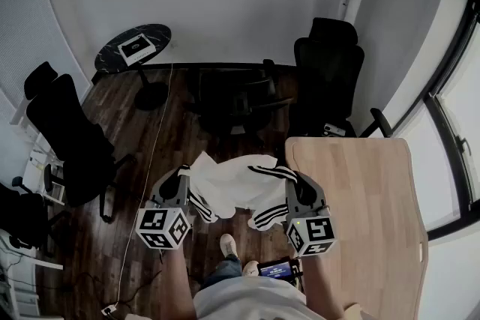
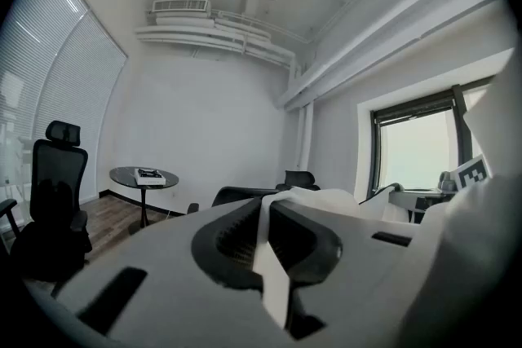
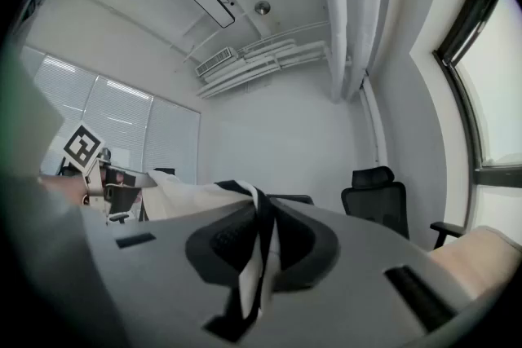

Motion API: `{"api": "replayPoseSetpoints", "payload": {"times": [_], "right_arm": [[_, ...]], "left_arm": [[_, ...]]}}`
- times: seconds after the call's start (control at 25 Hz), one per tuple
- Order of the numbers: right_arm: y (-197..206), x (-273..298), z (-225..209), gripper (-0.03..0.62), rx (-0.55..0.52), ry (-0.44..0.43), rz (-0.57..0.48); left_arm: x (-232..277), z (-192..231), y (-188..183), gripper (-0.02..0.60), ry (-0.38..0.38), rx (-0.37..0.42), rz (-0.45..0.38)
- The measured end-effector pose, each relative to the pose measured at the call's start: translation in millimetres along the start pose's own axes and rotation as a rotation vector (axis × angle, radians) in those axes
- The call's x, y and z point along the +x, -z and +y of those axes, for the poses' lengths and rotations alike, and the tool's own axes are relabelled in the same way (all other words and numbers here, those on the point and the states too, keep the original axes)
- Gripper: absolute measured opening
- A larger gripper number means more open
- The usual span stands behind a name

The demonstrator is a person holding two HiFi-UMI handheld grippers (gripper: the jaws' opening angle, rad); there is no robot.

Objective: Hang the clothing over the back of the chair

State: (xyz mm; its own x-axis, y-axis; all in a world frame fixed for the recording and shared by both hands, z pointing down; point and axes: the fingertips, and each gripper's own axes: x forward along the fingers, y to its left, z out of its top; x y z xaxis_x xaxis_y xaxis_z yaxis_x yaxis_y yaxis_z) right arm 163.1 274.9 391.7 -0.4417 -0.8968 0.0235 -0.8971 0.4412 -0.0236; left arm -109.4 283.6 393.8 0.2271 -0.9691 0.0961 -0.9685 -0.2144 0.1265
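Observation:
A white garment with black stripes [image 1: 238,188] hangs stretched between my two grippers above the dark wood floor. My left gripper [image 1: 180,177] is shut on its left edge, and white cloth [image 2: 273,273] is pinched between the jaws. On the striped right edge my right gripper [image 1: 298,183] is shut, with black and white fabric [image 3: 259,257] clamped in it. A black chair [image 1: 229,97] stands just beyond the garment, its back toward me. A taller black office chair [image 1: 328,71] stands to its right by the wall.
A light wooden table [image 1: 360,198] lies at my right. A small round black table [image 1: 135,49] with a white box stands far left. Another black office chair [image 1: 71,135] is at the left, and a cable [image 1: 154,161] runs over the floor. Windows line the right wall.

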Motion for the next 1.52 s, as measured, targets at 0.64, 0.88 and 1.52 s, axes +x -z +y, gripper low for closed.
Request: {"api": "replayPoseSetpoints", "payload": {"times": [0.64, 0.88, 1.52], "right_arm": [[23, 3, -7, 0.029, 0.025, 0.017, 0.057], [19, 21, -9, 0.029, 0.026, 0.009, 0.043], [30, 161, -56, 0.029, 0.062, 0.022, 0.063]], "left_arm": [[0, -1, 34, 0.025, -0.006, -0.037, 0.040], [14, 7, 26, 0.025, -0.009, -0.037, 0.021], [170, 62, 11, 0.025, 0.015, -0.034, -0.004]]}}
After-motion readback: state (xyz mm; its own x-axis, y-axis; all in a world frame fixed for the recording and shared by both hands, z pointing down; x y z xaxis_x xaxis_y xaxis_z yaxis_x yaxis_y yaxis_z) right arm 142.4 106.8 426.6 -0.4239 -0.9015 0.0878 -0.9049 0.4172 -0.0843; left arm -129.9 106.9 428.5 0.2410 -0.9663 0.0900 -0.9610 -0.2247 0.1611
